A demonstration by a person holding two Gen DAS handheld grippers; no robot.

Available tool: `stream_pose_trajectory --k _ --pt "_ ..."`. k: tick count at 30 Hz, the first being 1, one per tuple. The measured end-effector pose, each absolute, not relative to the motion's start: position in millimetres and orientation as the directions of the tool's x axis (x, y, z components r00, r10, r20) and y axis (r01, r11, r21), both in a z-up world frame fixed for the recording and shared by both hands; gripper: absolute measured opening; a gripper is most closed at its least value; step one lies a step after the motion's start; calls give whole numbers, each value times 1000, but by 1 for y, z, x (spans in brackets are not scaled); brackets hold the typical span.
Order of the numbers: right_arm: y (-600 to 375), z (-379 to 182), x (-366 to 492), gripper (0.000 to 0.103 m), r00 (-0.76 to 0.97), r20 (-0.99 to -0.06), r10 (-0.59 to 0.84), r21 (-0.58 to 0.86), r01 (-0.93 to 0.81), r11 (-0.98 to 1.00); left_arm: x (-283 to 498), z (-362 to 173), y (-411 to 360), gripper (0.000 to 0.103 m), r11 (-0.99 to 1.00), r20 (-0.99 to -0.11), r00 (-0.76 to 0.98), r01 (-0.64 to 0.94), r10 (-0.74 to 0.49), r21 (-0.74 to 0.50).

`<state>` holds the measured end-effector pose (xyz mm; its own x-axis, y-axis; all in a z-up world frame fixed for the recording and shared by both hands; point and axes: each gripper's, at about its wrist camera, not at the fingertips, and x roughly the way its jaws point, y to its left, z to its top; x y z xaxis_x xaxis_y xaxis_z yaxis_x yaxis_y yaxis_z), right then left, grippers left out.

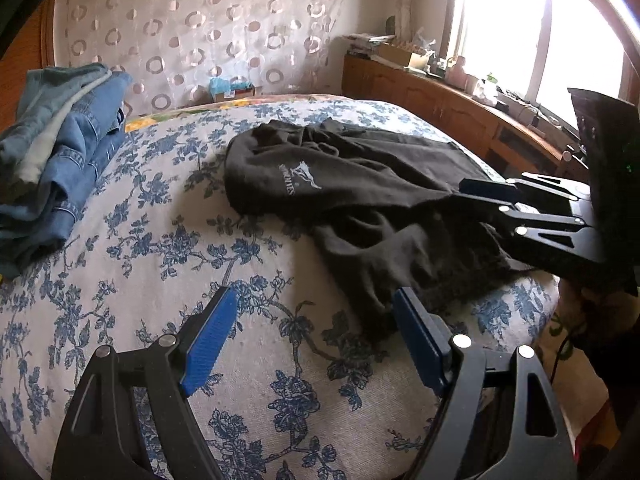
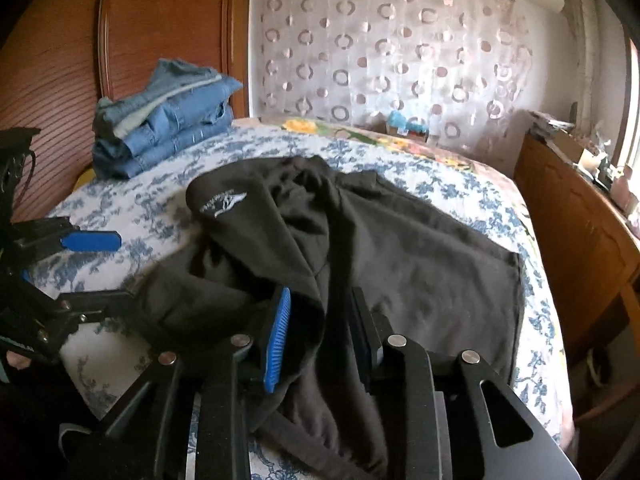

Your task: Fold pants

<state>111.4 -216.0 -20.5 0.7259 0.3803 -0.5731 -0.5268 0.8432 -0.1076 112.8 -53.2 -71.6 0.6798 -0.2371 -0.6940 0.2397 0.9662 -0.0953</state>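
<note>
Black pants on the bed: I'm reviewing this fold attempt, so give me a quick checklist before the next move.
1. Right gripper has cloth between its fingers: ok, a fold of the black pants sits there.
2. Right grip closed: not ok, jaws apart.
3. Left gripper holding fabric: not ok, open over the floral bedspread, beside the pants' edge.
4. Pants flat: not ok, bunched.
5. Folded jeans stack clear of the pants: ok, apart.

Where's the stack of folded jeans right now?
The folded jeans sit at the far left of the bed, against the wooden headboard, well clear of the black pants bunched in the middle.
</note>
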Motion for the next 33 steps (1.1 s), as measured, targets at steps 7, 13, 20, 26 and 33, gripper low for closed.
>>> stream_pose_trajectory --k 7,13,20,26,33 --pt "-204 -23 123 19 685 -620 383 -112 -560 821 114 -76 -55 81 967 -708 668 241 -227 -84" --pt "-212 -10 116 3 723 -550 418 -100 -554 826 111 -74 -52 81 965 -695 678 242 -240 -98" --pt "-221 14 98 3 781 -450 434 -111 -531 840 104 -57 -52 81 961 -648 714 250 -265 -117" --pt "-219 6 100 3 773 -477 418 -105 -522 846 104 -53 -56 81 958 -640 719 262 -272 -112" --pt "-212 2 94 3 766 -486 422 -129 -540 832 107 -59 -58 81 958 -653 707 262 -271 -114"
